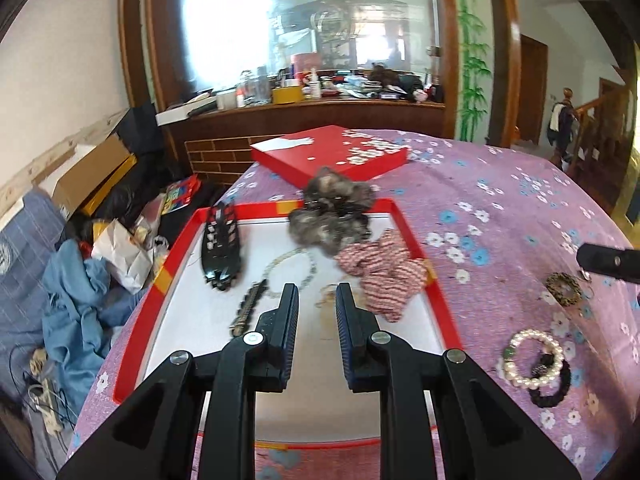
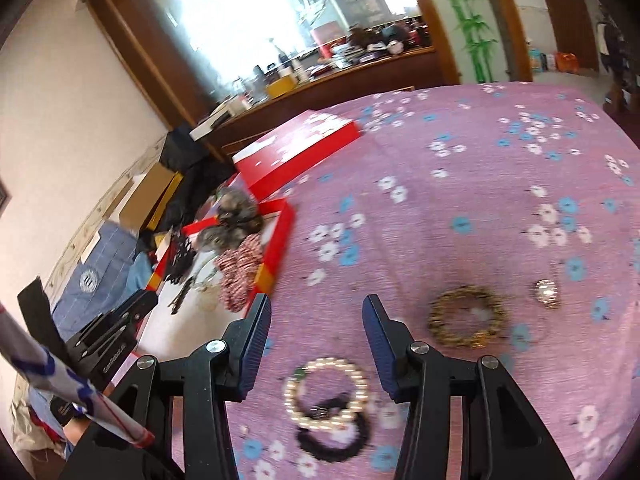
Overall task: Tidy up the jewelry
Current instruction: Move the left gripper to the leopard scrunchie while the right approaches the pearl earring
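Observation:
A red tray [image 1: 176, 252] with a white floor holds a black claw clip [image 1: 222, 248], a pearl necklace [image 1: 310, 264], a rhinestone clip [image 1: 250, 308], grey fur scrunchies [image 1: 332, 208] and a striped scrunchie [image 1: 384, 272]. My left gripper [image 1: 318, 296] hovers over the tray, jaws narrowly apart and empty. On the purple floral cloth to the right lie a pearl bracelet [image 2: 332, 362], a black hair tie [image 2: 332, 450], a gold beaded ring [image 2: 440, 320] and a small silver piece [image 2: 546, 292]. My right gripper [image 2: 316, 308] stands open just above the pearl bracelet, with nothing between its fingers.
The red lid [image 1: 332, 152] with white flowers lies behind the tray. Left of the table's edge the floor holds blue cloth [image 1: 76, 300], a cardboard box [image 1: 92, 172] and bags. A wooden counter [image 1: 312, 112] crowded with bottles runs along the back.

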The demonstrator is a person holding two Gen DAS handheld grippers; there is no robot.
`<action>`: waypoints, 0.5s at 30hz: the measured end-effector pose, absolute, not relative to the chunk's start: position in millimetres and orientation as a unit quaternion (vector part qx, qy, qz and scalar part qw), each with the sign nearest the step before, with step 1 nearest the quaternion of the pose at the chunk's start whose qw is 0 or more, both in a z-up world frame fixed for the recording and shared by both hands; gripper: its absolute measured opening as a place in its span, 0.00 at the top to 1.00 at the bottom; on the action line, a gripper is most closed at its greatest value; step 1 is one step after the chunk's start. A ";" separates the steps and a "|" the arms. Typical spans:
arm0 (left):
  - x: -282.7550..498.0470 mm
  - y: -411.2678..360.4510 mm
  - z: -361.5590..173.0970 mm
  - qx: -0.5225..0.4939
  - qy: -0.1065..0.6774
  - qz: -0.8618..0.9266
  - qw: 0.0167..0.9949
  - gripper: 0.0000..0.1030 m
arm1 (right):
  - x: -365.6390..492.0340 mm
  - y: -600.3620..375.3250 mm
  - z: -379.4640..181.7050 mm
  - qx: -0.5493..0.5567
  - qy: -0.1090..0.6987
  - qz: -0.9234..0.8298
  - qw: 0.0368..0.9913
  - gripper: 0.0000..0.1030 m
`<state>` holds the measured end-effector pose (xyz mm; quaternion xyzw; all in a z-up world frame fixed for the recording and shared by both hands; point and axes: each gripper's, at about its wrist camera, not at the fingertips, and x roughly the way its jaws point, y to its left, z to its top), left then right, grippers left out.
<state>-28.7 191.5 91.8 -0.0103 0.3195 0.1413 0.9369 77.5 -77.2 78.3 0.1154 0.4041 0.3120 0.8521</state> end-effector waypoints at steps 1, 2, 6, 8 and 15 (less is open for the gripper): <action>-27.7 186.4 92.4 -0.006 0.321 0.137 0.937 0.83 | 78.6 -82.8 78.1 0.120 0.404 0.309 0.852 0.50; -26.6 180.7 93.0 -0.002 0.322 0.134 0.937 0.83 | 81.5 -91.2 77.9 0.127 0.404 0.303 0.854 0.50; -21.2 159.1 94.8 0.017 0.324 0.126 0.937 0.83 | 92.6 -118.3 74.7 0.149 0.402 0.290 0.856 0.50; -16.9 148.6 95.7 0.020 0.331 0.115 0.936 0.83 | 98.1 -132.7 72.1 0.154 0.397 0.275 0.862 0.50; 12.6 106.0 89.2 -0.004 0.389 0.034 0.921 0.83 | 119.0 -172.5 49.7 0.120 0.423 0.185 0.879 0.59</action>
